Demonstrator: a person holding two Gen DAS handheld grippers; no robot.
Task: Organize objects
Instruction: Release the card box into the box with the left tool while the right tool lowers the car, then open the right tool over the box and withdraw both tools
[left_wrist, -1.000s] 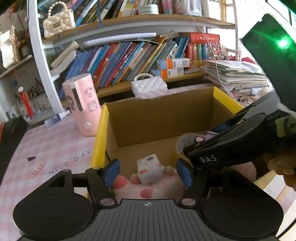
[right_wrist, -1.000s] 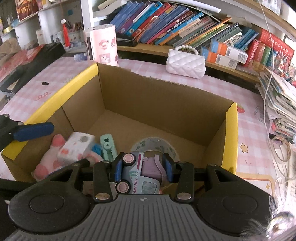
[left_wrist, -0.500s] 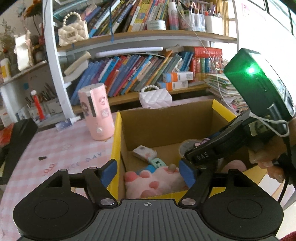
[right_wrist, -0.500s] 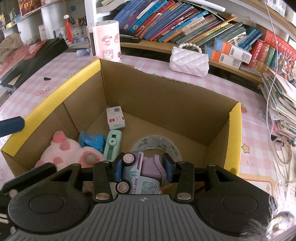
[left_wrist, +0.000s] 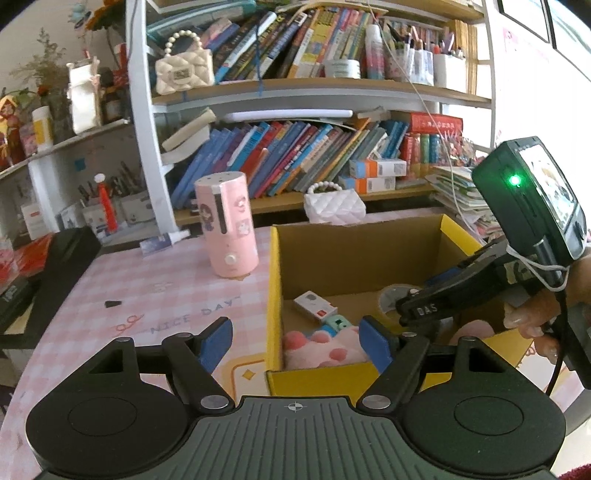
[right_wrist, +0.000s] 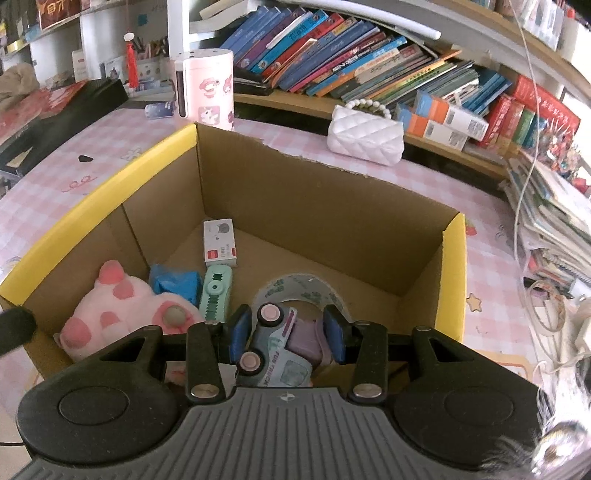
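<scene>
A cardboard box with yellow rims (right_wrist: 453, 266) (left_wrist: 274, 291) stands on the pink checked table. In it lie a pink plush toy (right_wrist: 122, 306) (left_wrist: 325, 350), a small white box (right_wrist: 218, 243) (left_wrist: 314, 307), a mint green item (right_wrist: 216, 291), a blue item (right_wrist: 173, 282) and a tape roll (right_wrist: 299, 290). My right gripper (right_wrist: 288, 332) is shut on a pale blue toy truck (right_wrist: 275, 350) just above the box's near side. My left gripper (left_wrist: 295, 341) is open and empty, outside the box's near left corner.
A pink cylinder appliance (left_wrist: 229, 229) (right_wrist: 205, 88) and a white quilted purse (left_wrist: 334, 206) (right_wrist: 365, 134) stand beyond the box. Bookshelves rise behind. A black case (left_wrist: 55, 273) lies at the left edge. A stack of papers (right_wrist: 546, 221) sits to the right.
My left gripper let go of the small white box, which now lies on the box floor, then drew back and up out of the box. My right gripper kept still, holding the truck.
</scene>
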